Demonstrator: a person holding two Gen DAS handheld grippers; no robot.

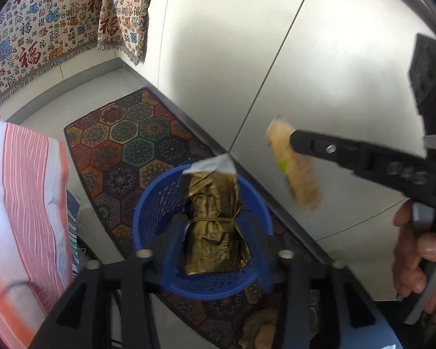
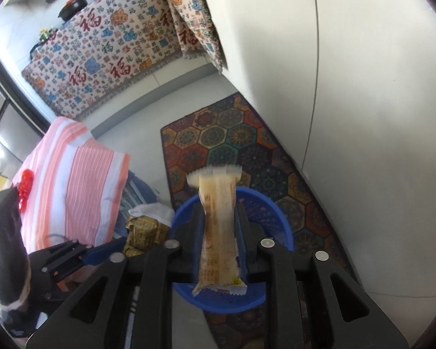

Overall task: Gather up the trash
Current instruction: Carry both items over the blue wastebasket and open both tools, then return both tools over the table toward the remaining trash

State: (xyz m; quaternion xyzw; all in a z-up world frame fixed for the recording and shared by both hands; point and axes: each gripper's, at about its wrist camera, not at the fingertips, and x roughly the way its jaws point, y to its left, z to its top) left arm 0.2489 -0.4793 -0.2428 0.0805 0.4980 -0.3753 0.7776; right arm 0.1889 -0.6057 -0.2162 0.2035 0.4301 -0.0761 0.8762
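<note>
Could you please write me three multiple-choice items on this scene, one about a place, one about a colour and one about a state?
1. Where does the basket stand?
A. On the patterned rug
B. On the striped cushion
C. On a wooden chair

2. What colour is the basket?
A. Red
B. Blue
C. Green

3. What are the left tongs doing?
A. Hanging open and empty
B. Gripping the basket's rim
C. Shut on a gold wrapper

Answers:
1. A: the basket sits on the hexagon-patterned rug, beside the wall.
2. B: its perforated wall and rim are plainly blue in both views.
3. C: the left tongs clamp the crumpled gold wrapper above the basket, while the right tongs are shut on a pale yellow wrapper.
</note>
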